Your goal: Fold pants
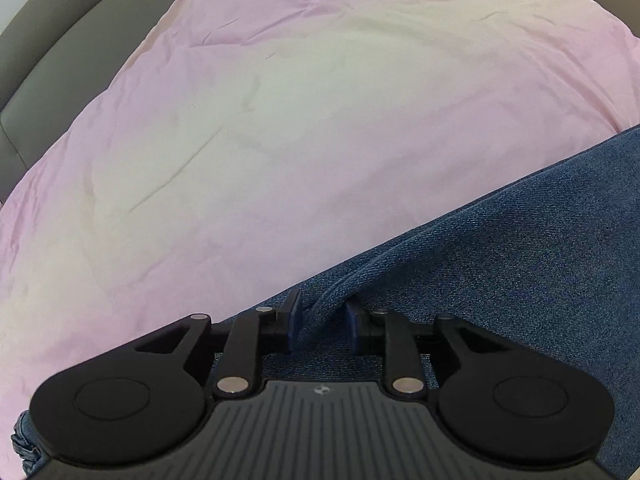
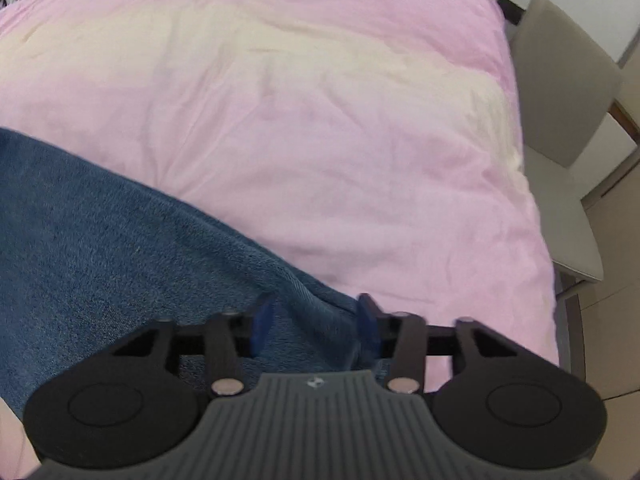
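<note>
The jeans [image 1: 500, 248] lie spread on the pink bedcover [image 1: 280, 120], a raised ridge of denim between the parted jaws of both the left gripper [image 1: 322, 316] and right gripper [image 2: 316, 320], neither clamping, so more folding probably remains.

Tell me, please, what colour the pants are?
The pants are blue denim, clearest in the left wrist view.

Left gripper [image 1: 323, 322] and right gripper [image 2: 316, 322]: matte black linkage arms with silver pivot pins, blue pads [image 1: 295, 316] on the fingertips, two round black discs flanking a ribbed grey housing with a small central emblem.
</note>
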A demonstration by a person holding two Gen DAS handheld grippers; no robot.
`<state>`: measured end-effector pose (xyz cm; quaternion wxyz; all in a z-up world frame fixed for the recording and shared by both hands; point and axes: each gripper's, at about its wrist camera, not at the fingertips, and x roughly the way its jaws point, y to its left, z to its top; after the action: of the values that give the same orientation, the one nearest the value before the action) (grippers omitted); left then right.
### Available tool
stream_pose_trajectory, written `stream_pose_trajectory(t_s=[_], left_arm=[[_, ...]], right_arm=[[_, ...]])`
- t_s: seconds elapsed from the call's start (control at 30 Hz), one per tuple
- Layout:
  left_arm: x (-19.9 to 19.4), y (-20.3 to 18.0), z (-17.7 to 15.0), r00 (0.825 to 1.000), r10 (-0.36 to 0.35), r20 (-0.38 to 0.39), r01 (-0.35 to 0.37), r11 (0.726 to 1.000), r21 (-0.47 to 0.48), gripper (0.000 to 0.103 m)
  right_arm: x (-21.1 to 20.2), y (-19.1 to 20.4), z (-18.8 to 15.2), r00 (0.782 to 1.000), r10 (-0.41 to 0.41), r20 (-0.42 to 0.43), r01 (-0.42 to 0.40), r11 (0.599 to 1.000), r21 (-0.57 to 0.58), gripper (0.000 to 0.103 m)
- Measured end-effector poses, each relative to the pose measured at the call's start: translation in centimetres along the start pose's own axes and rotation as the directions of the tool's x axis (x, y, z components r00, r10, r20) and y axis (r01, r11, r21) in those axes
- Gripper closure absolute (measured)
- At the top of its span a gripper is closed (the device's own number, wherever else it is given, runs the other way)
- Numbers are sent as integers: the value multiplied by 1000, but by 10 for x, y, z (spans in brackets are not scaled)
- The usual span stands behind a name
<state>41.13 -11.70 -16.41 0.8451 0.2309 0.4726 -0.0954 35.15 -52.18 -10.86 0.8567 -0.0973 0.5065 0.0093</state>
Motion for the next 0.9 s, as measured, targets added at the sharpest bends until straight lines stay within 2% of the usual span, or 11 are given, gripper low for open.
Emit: stream_pose_trajectory(t_s=[0.03, 0.1, 0.2, 0.33, 0.47, 0.57, 0.6, 0.63, 0.7, 0.8, 0.9], left_arm=[[-6, 0, -1, 1000, 4, 10, -4, 1000, 4, 67], [-19, -1, -2, 999, 14, 47, -15, 1000, 6, 52], [-41, -3, -7, 997, -9, 75, 11, 1000, -27, 51], [-67, -14, -21, 995, -50, 81, 54, 998, -41, 51], [-77, -24, -40, 996, -71, 62, 75, 995, -61, 51], [-75, -23, -51, 995, -97, 35, 101, 989, -110, 51], [-76, -23, -56, 994, -104, 27, 106, 987, -123, 51], [-75, -24, -61, 994, -107, 20, 108, 985, -135, 51], [-75, -23, -68, 994, -110, 11, 111, 981, -157, 52], [-75, -25, -77, 992, -128, 11, 127, 974, -186, 51], [-81, -27, -81, 988, -149, 30, 152, 968, -202, 51]], right_arm=[[-5, -10, -4, 1000, 2, -4, -2, 999, 36, 52], [-12, -31, -14, 1000, -2, -17, 4, 991, 135, 52], [-9, -58, -34, 998, 36, -42, -23, 961, 277, 59], [5, -71, -53, 992, 124, 4, -115, 902, 416, 68], [22, -58, -48, 988, 139, 69, -155, 884, 441, 68], [44, -59, -45, 992, 122, 45, -128, 865, 486, 68], [47, -59, -46, 992, 121, 43, -127, 855, 502, 70], [47, -58, -45, 990, 134, 48, -140, 850, 509, 80], [37, -51, -40, 995, 93, 48, -105, 877, 470, 93], [12, -34, -26, 996, -64, 65, 37, 933, 357, 101], [15, -37, -14, 992, -122, 31, 101, 917, 387, 103]])
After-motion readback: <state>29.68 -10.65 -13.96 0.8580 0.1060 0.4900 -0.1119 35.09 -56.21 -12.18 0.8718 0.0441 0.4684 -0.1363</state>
